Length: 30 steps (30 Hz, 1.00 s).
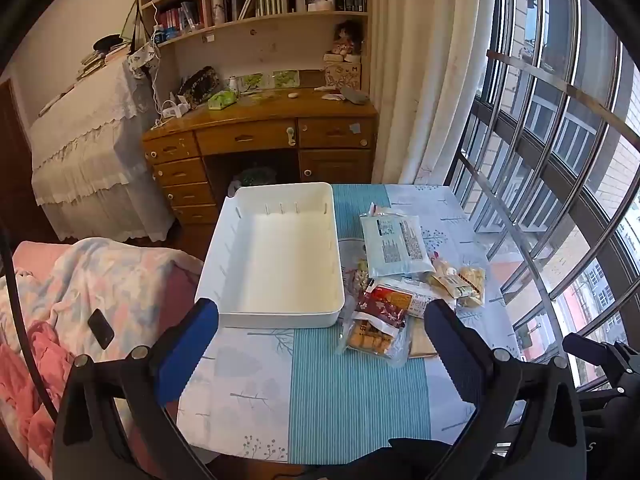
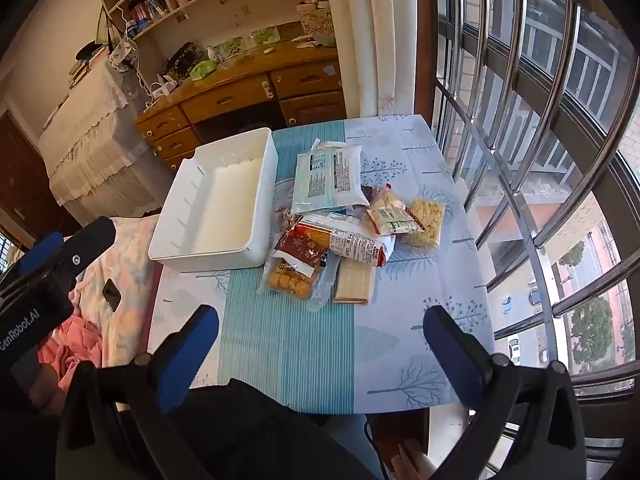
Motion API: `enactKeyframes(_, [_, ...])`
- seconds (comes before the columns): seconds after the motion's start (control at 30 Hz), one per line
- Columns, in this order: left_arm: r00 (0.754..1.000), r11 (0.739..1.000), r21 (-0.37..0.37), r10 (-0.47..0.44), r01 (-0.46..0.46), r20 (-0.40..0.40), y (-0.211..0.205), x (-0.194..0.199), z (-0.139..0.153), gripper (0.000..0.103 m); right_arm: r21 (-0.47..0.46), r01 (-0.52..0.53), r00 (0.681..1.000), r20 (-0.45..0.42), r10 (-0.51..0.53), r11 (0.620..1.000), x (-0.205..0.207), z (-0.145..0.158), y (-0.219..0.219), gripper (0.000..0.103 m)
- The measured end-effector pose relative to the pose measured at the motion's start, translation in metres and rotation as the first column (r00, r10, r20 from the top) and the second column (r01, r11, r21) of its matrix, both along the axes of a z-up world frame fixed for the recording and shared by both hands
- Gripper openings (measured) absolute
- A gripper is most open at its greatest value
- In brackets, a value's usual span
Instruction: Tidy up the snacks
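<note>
An empty white bin [image 1: 276,256] stands on the table's left half; it also shows in the right wrist view [image 2: 216,204]. A pile of snack packs lies to its right: a pale blue pack [image 1: 394,246] [image 2: 328,176], a red pack [image 1: 386,304] [image 2: 308,246], a clear bag of biscuits [image 1: 372,340] [image 2: 292,278] and a bag of yellow crackers [image 1: 460,280] [image 2: 424,220]. My left gripper [image 1: 320,344] is open and empty above the near table edge. My right gripper [image 2: 320,344] is open and empty, short of the pile.
The table [image 1: 352,392] has a blue and white tree-print cloth. A window with metal bars [image 2: 540,120] runs along the right. A bed with blankets and a phone [image 1: 100,328] lies to the left. A wooden desk [image 1: 260,136] stands behind.
</note>
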<state>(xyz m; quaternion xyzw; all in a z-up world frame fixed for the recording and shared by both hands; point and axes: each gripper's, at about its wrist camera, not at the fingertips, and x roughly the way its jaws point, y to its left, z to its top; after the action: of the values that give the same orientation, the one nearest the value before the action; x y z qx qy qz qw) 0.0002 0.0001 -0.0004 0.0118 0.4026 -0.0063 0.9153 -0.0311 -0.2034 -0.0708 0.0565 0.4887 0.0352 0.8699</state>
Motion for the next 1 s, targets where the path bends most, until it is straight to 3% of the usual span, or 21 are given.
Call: enactKeyframes(1.0, [1.0,0.999,-0.043,0.03,-0.03,0.006,0.015,-0.016,0.005,0.102,0.003,-0.036,0.999,0.036,0.035,0.999,-0.012,0.007,0.007,0.1])
